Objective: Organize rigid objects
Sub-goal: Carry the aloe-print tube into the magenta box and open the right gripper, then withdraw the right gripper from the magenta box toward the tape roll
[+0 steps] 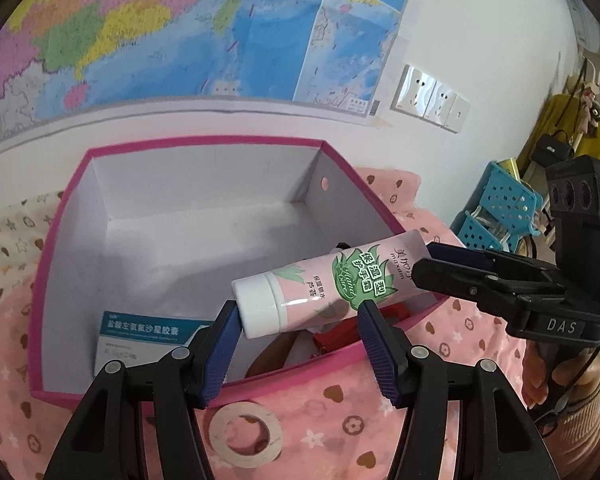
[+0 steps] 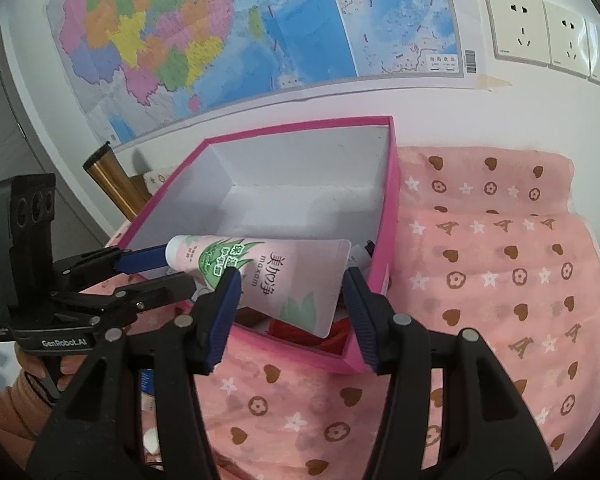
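Observation:
A pink hand-cream tube (image 1: pixel 331 280) with a white cap and green leaf print hangs over the near corner of a pink box (image 1: pixel 72 184) with a white inside. My left gripper (image 1: pixel 296 320) is open around the tube's cap end. My right gripper (image 2: pixel 292 292) is open around the tube's flat crimped end (image 2: pixel 300 276). The right gripper also shows in the left wrist view (image 1: pixel 435 256), the left gripper in the right wrist view (image 2: pixel 168 270). A white and teal medicine carton (image 1: pixel 148 336) lies in the box. Red items (image 2: pixel 339 332) lie under the tube.
The box (image 2: pixel 391 200) stands on a pink cloth (image 2: pixel 499 280) with hearts and stars. A tape roll (image 1: pixel 246 434) lies on the cloth in front of the box. Blue perforated baskets (image 1: pixel 495 208) stand to the right. A wall map (image 2: pixel 220 40) and sockets (image 2: pixel 539 32) are behind.

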`<state>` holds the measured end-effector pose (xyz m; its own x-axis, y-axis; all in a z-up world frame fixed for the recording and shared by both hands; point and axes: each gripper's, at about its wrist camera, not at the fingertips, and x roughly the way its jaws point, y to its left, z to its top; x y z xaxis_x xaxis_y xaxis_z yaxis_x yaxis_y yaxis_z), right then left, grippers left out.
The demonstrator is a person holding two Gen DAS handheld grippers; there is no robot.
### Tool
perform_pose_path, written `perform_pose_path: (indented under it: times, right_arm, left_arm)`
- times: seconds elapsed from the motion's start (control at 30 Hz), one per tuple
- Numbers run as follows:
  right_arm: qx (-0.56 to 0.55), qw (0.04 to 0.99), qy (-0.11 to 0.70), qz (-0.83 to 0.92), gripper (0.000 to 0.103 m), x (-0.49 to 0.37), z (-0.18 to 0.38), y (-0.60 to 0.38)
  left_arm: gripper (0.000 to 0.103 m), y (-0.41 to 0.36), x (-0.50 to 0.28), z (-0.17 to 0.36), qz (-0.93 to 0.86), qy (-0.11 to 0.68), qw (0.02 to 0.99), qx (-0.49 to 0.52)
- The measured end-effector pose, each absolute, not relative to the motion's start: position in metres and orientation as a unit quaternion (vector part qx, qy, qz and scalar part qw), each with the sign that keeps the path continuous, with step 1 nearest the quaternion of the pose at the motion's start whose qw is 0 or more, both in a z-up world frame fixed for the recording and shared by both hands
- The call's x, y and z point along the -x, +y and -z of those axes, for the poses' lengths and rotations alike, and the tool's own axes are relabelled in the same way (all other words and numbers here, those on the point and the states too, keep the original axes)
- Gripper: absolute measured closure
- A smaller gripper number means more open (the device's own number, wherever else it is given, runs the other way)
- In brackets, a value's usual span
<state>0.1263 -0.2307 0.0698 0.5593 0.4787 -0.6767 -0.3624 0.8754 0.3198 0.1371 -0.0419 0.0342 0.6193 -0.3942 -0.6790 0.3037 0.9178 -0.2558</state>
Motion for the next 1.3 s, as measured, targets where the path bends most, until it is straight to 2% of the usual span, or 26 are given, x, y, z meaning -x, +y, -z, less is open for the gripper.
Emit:
perform_pose_path:
  times: [0.53, 0.97, 1.3]
  right_arm:
    - [-0.055, 0.886, 0.405, -0.221, 0.046, -0.123, -0.069, -0.226]
    - [-0.075, 0.887, 0.387, -0.241, 0.046, -0.093, -0.079, -0.237]
    - [-0.062, 0.860, 0.398, -0.314, 0.046, -0.063, -0.069, -0.213]
  left_arm:
    - [0.043, -0.037, -0.144, -0.025, 0.183, 0.399, 0.896, 0.065]
    - [0.040, -0.016, -0.094, -0.039, 0.173, 0.352, 0.918, 0.053]
    - [0.040, 0.003, -0.068, -0.012, 0.167, 0.384, 0.906, 0.065]
